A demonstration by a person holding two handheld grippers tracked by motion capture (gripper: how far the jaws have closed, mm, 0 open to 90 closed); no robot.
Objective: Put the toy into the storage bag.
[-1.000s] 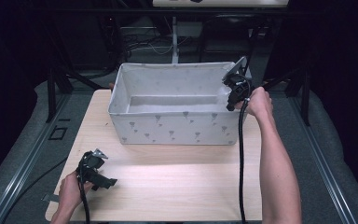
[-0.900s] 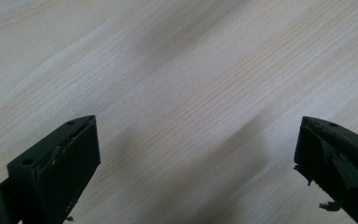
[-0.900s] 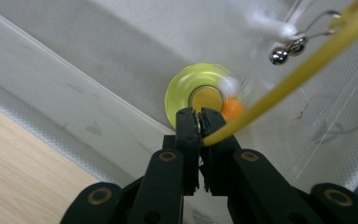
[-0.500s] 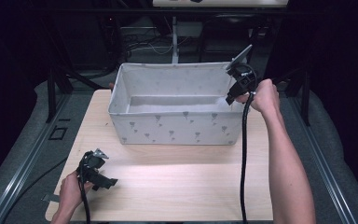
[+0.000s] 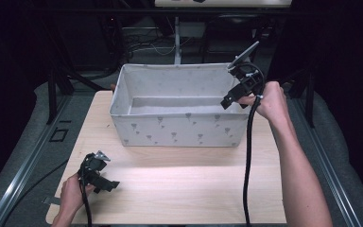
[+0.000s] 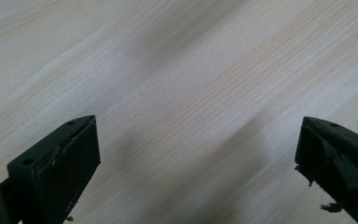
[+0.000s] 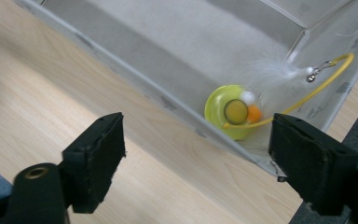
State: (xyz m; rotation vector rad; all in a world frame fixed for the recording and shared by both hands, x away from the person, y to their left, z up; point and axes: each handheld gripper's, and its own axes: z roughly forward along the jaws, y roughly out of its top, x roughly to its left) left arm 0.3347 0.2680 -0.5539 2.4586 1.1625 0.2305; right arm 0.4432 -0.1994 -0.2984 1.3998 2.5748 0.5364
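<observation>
A white fabric bin [image 5: 179,127] with small grey prints stands at the back of the wooden table [image 5: 179,189]. In the right gripper view a yellow-green round toy [image 7: 233,112] with a yellow wire loop [image 7: 326,79], a white feather and small orange and white balls lies in a corner of the bin [image 7: 177,70]. My right gripper [image 5: 227,101] hangs over the bin's right end. Its jaws [image 7: 196,140] have just been opening and stand open with nothing between them. My left gripper [image 5: 109,183] rests low at the table's front left, open over bare wood [image 6: 198,135].
The table's right edge borders grey floor [image 5: 340,156] with a metal rail. Dark stands and cables [image 5: 175,38] fill the space behind the bin. A black cable [image 5: 248,161] trails from the right gripper down across the table.
The right hand has risen and drifted slightly right above the bin's right end. The left hand and gripper have stayed where they were.
</observation>
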